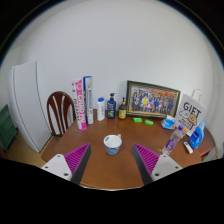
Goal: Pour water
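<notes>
Pink-padded fingers of the hand-held gripper stand apart, open and holding nothing. Just ahead, between them, a small white cup sits on the brown bench. Beyond it, bottles (several, by the wall) stand beside a framed photo, with a wooden chair off left

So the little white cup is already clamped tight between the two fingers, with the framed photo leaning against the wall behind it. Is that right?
Not quite. In the gripper view the white cup stands on the table ahead of the fingers, apart from both pads; the gripper is open and holds nothing. The rest is right: the framed photo leans against the wall behind it.
</notes>
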Demonstrator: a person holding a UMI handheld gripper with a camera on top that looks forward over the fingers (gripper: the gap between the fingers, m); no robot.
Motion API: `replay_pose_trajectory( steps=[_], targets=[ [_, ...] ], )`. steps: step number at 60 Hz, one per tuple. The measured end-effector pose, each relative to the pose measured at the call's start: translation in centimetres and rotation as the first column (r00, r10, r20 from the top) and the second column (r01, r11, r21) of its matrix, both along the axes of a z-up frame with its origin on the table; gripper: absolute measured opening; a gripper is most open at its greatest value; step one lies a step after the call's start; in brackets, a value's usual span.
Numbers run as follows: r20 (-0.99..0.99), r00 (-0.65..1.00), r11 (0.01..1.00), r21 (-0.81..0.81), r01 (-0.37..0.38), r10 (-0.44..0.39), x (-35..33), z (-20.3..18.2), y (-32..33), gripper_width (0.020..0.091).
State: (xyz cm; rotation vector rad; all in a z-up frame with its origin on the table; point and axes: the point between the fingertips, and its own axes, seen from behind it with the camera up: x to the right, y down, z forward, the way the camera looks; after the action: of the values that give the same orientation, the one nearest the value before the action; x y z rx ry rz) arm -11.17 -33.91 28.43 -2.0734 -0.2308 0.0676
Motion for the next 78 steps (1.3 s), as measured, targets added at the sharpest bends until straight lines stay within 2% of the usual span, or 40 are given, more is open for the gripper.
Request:
replay_pose_trajectory(
  steps=[12, 29, 44, 61, 64, 71, 78],
  targets=[
    [-0.005, 0.992, 0.992, 0.004, 0.122, -0.122, 6.6, -1.5, 0.8, 0.0855],
    [0.022, 0.963, 0.963, 0.023, 0.267, -0.268, 21.7, -7.2, 3.6, 0.0858],
    [0.068, 0.967, 0.966, 0.105, 0.238, -0.245, 31.1, -12.9, 12.1, 0.0859],
    [0.011, 0.979, 0.975, 0.089, 0.201, -0.203, 35.3, -19.9, 22.7, 0.0829],
    [-0.006, 0.983, 0.980, 0.085, 0.182, -0.182, 35.1, -20.7, 23.8, 0.0776],
    [0.004, 0.983, 0.975, 0.127, 0.180, -0.182, 35.7, -21.2, 25.5, 0.0528],
    [-0.046, 0.979, 0.967, 0.151, 0.204, -0.199, 35.7, -21.1, 25.8, 0.0436]
  ],
)
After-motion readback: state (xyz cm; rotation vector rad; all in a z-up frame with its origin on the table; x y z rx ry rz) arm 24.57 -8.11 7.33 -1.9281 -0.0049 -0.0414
